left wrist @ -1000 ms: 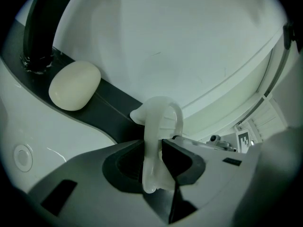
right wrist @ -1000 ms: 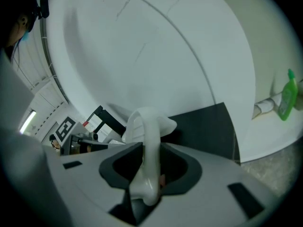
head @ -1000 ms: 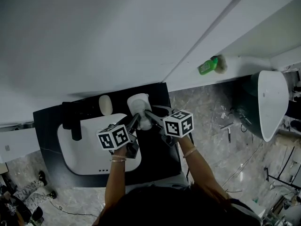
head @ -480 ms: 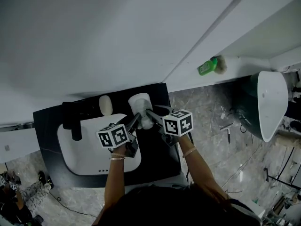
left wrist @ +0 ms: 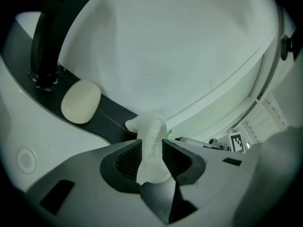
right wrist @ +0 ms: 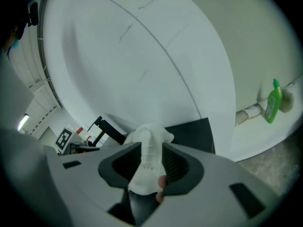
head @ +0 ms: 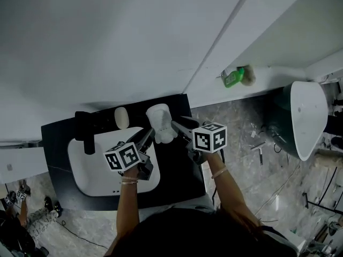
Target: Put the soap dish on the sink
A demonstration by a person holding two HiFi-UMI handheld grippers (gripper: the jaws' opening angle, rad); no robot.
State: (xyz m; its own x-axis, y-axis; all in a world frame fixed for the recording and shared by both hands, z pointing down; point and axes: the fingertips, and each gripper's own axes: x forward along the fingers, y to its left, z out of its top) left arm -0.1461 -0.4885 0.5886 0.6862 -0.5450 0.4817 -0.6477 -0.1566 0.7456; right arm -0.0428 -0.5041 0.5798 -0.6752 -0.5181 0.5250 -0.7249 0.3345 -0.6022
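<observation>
The white soap dish (head: 159, 123) hangs between my two grippers over the black counter (head: 179, 167), just right of the white sink basin (head: 88, 170). My left gripper (head: 149, 135) is shut on the dish's left end; in the left gripper view its ribbed pads (left wrist: 128, 161) press both sides of the dish (left wrist: 152, 143). My right gripper (head: 174, 125) holds the dish's right end. In the right gripper view the dish (right wrist: 149, 160) fills the gap between the pads (right wrist: 175, 163) while those jaws are opening.
A cream soap bar (head: 121, 117) lies on the counter behind the basin, next to the black faucet (head: 86, 130). A green bottle (head: 234, 77) stands on the ledge at the right. A white tub (head: 305, 116) and cables lie on the marble floor.
Both grippers have risen a little with the soap dish between them. In the head view the two marker cubes have drifted apart, left one leftward, right one rightward.
</observation>
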